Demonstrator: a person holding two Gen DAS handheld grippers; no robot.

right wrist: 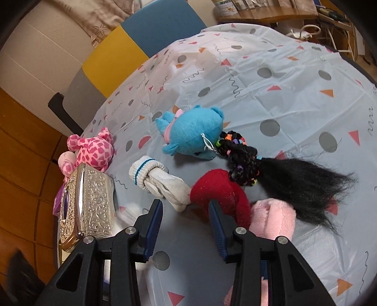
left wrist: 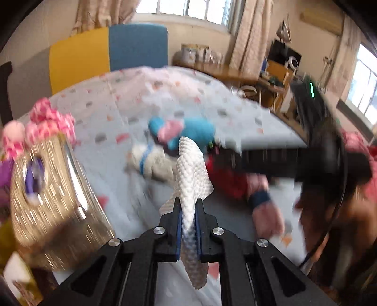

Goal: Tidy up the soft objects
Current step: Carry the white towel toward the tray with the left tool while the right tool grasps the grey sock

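White quilted soft cloth (left wrist: 191,179): clamped between the left gripper's (left wrist: 189,213) blue pads, held up over the patterned tablecloth (right wrist: 282,77).
Right gripper (right wrist: 186,207): jaws apart, above the cloth.
Blue plush toy (right wrist: 190,136): 12 o'clock.
White sock (right wrist: 160,183): 11 o'clock.
Red plush (right wrist: 219,190): 1 o'clock, possibly touching the sock.

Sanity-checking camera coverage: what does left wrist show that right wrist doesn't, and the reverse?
Left wrist only: the left tool shut on a white textured tissue, the windows, and the desk beyond the table.

Right wrist only: the right tool open and holding nothing, and the black wig with coloured beads seen sharply.

Both: blue plush toy, white sock, red fabric item, pink cloth, silver embossed tissue box, pink spotted plush, patterned tablecloth.
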